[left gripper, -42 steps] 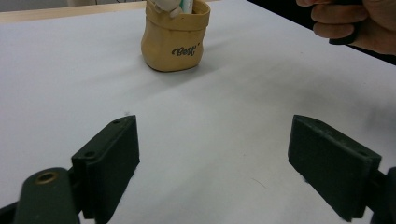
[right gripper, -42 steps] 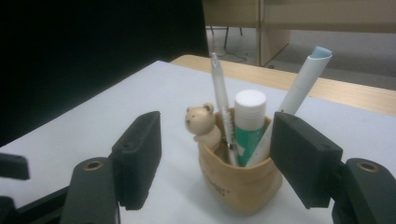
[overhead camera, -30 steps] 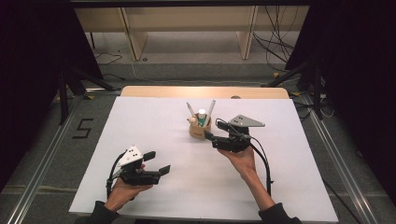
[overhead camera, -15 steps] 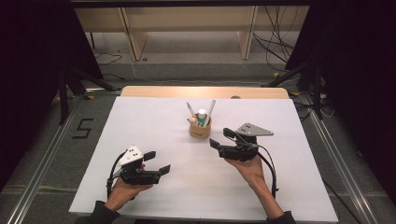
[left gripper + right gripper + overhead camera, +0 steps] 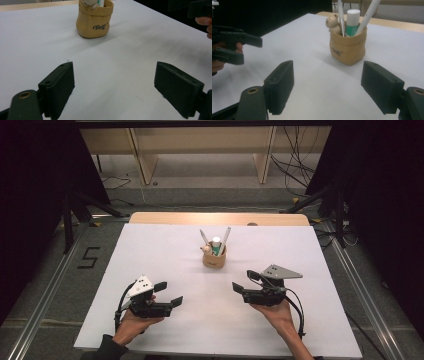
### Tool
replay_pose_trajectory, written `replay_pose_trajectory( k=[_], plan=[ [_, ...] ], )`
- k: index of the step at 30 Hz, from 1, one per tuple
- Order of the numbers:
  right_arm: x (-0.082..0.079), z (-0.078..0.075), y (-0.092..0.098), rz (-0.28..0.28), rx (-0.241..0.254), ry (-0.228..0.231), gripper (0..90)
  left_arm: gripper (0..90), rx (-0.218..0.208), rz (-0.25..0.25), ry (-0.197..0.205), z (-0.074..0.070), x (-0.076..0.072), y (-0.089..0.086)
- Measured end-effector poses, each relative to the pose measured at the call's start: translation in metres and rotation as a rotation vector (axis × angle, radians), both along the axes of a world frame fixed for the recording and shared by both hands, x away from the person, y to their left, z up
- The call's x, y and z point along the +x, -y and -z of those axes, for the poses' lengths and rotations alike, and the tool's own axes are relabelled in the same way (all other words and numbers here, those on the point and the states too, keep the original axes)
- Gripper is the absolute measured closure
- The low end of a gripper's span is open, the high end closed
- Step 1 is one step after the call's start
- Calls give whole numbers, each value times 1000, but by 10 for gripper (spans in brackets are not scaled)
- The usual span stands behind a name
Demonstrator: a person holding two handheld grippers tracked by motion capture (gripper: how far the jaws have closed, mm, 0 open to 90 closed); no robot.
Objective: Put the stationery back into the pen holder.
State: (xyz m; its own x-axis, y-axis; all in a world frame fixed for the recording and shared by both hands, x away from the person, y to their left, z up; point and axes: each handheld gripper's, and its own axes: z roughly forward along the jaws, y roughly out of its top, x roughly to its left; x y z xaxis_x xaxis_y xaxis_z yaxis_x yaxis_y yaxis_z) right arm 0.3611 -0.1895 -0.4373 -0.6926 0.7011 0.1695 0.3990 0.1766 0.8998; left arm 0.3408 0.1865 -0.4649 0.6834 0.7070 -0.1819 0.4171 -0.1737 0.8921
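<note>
Right gripper level (jaws apart)

Black grippers with black cables — one grey-plated (left sleeve dark).

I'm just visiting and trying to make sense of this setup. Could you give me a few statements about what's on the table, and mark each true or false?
1. The tan pot stands upright on the white table. True.
2. The right claw grips the pot. False: its jaws are open with nothing between them, and it sits apart from the pot.
3. Two pens and a white-capped tube stick up from the pot. True.
4. The left claw holds a pen. False: it is open and empty.
5. A small bear figure sits at the pot's rim. True.
6. The pot lies tipped over. False: it stands upright.
</note>
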Motion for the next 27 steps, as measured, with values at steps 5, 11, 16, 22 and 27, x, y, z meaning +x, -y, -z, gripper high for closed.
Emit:
replay_pose_trajectory(
  k=[5,11,16,22,27],
  plan=[
    [-8,8,14,26,-1,-19,270,161,3,7,1,0,-2,0],
    [-15,9,20,35,9,-24,263,161,-2,8,1,0,-3,-1],
    [-23,11,22,24,9,-19,244,160,-16,9,-9,0,-2,-2],
    [-33,13,25,16,6,-12,220,159,-36,10,-15,-1,-3,-3],
    [-41,16,27,13,-5,-5,218,159,-34,8,-15,-1,-3,-4]
  ],
)
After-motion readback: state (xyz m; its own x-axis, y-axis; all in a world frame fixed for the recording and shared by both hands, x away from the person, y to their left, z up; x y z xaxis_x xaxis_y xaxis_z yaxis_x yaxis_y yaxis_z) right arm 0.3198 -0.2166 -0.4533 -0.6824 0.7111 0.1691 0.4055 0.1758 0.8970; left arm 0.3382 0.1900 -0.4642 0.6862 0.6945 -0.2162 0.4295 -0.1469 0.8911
